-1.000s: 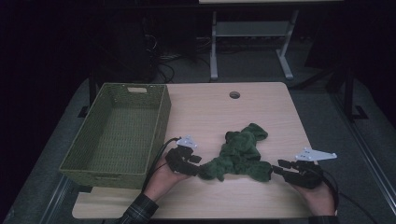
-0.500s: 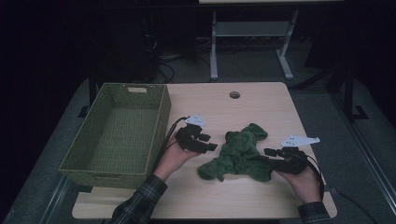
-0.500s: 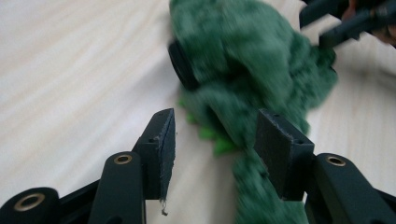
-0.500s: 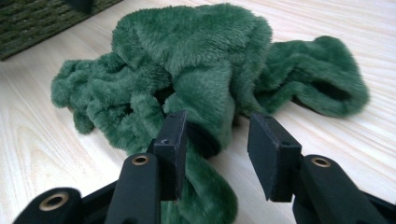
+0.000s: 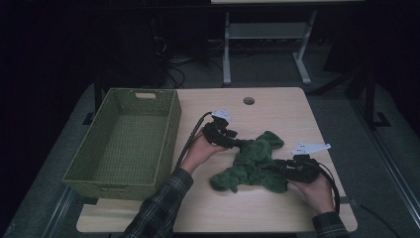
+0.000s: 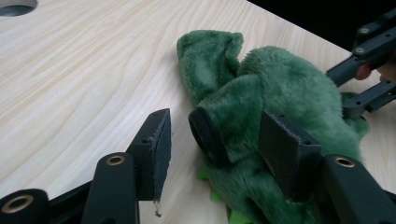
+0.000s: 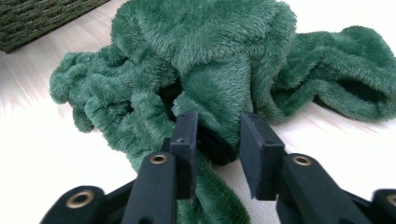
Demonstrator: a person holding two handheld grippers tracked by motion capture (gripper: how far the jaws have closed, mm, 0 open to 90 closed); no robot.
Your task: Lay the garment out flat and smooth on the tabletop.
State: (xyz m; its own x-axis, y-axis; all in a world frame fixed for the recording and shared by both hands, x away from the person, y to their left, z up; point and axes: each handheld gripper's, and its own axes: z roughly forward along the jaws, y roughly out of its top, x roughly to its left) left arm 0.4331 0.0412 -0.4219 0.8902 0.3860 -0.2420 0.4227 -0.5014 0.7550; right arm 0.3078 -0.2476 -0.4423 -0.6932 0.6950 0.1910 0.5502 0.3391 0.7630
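A green plush garment (image 5: 252, 163) lies crumpled on the wooden table (image 5: 277, 109), right of centre. My left gripper (image 5: 237, 143) is at its far left end. In the left gripper view the jaws (image 6: 217, 123) are open around a plush limb (image 6: 280, 84) with a black end; one pad is clear of it. My right gripper (image 5: 277, 166) is at the garment's right side. Its jaws have just been closing, and in the right gripper view they (image 7: 219, 123) pinch a fold of the plush (image 7: 210, 46).
An empty green woven basket (image 5: 171, 129) stands on the table's left side, its edge in the right gripper view's corner (image 7: 37, 18). A round cable hole (image 5: 248, 100) is near the far edge. Bare wood lies ahead of the garment and along the front edge.
The left hand has moved away from the front edge and to the right, up to the garment's far left end. The right gripper has shifted left onto the garment and its jaws have narrowed.
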